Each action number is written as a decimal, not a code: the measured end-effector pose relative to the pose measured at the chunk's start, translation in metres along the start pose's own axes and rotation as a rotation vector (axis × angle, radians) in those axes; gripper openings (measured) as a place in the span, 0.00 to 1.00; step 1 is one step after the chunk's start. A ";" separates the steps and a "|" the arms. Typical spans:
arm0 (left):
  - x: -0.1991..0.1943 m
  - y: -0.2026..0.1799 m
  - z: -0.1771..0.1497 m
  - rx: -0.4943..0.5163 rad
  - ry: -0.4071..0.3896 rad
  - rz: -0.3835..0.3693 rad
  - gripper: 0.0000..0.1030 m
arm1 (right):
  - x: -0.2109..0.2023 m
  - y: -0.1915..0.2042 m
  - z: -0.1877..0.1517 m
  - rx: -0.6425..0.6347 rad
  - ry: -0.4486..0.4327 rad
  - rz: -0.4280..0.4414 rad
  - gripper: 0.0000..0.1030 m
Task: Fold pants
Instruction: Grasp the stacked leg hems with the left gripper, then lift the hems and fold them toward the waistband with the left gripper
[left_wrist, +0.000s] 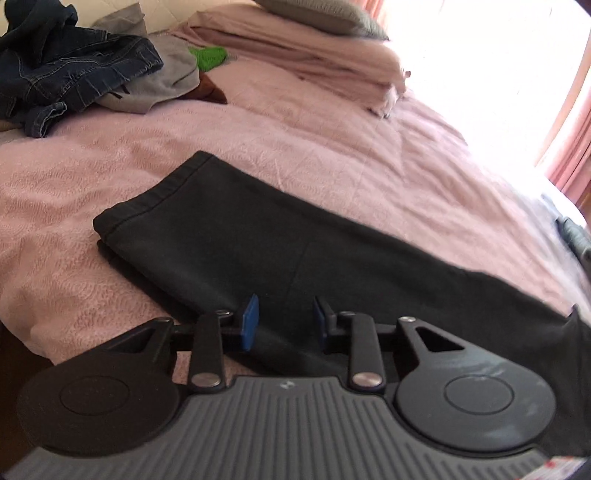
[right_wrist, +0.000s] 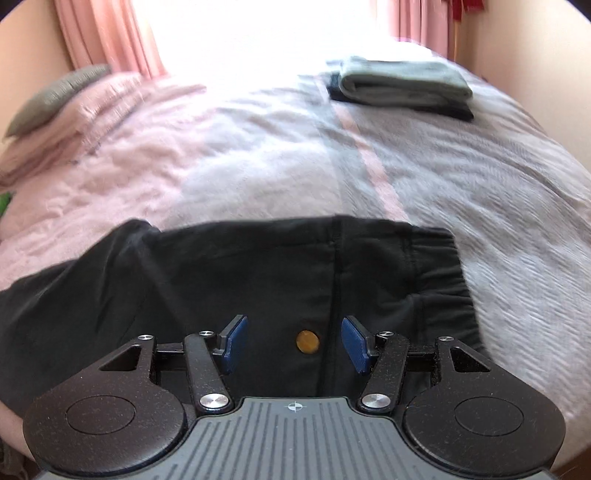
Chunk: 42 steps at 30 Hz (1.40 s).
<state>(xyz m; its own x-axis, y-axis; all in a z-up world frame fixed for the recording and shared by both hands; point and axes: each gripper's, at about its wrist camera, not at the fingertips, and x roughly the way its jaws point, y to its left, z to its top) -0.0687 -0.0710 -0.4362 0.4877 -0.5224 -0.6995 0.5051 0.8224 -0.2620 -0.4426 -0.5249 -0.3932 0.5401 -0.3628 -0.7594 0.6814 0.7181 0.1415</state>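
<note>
Black pants (left_wrist: 258, 236) lie flat on the pink bedspread (left_wrist: 332, 140), already doubled lengthwise so the legs lie stacked; in the left wrist view the hems sit at centre left of the frame, and the legs run toward the lower right. In the right wrist view the waist end of the pants (right_wrist: 258, 266) fills the middle of the frame, elastic waistband (right_wrist: 439, 266) at the right, a small tan button (right_wrist: 307, 341) low in the centre. Left gripper (left_wrist: 284, 325), bottom centre, hovers over the near edge of the leg; blue pads apart with a narrow gap, dark cloth showing behind the gap, no cloth pinched as far as I can tell. Right gripper (right_wrist: 293, 343) stands wide open above the seat of the pants, the button framed between its pads, nothing held. Handling judgement: soft knit or fleece, light, limp, will drape and sag once lifted, and the stacked layers may slide apart if only the top one is caught. Not fragile, not slippery against the textured bedspread. Best holds look like the hem edge for the left gripper and the thick waistband for the right, pinching through all layers at the edge. Elsewhere: heap of unfolded clothes with blue jeans (left_wrist: 70, 70) at upper left of the left view; stack of folded garments (right_wrist: 402, 85) at upper right of the right view.
</note>
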 end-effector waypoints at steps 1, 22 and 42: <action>-0.005 0.004 -0.001 -0.020 -0.013 -0.029 0.26 | 0.001 0.001 -0.005 0.001 -0.033 0.015 0.52; -0.012 0.094 -0.030 -0.524 -0.021 -0.282 0.28 | -0.090 0.007 -0.106 0.167 -0.195 0.000 0.52; -0.027 0.010 0.002 0.069 -0.221 -0.043 0.08 | -0.058 -0.001 -0.096 0.161 -0.160 -0.049 0.52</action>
<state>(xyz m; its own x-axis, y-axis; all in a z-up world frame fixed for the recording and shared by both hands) -0.0751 -0.0493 -0.4184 0.6046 -0.5998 -0.5242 0.5726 0.7847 -0.2374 -0.5218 -0.4478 -0.4100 0.5669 -0.4939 -0.6593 0.7720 0.5979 0.2159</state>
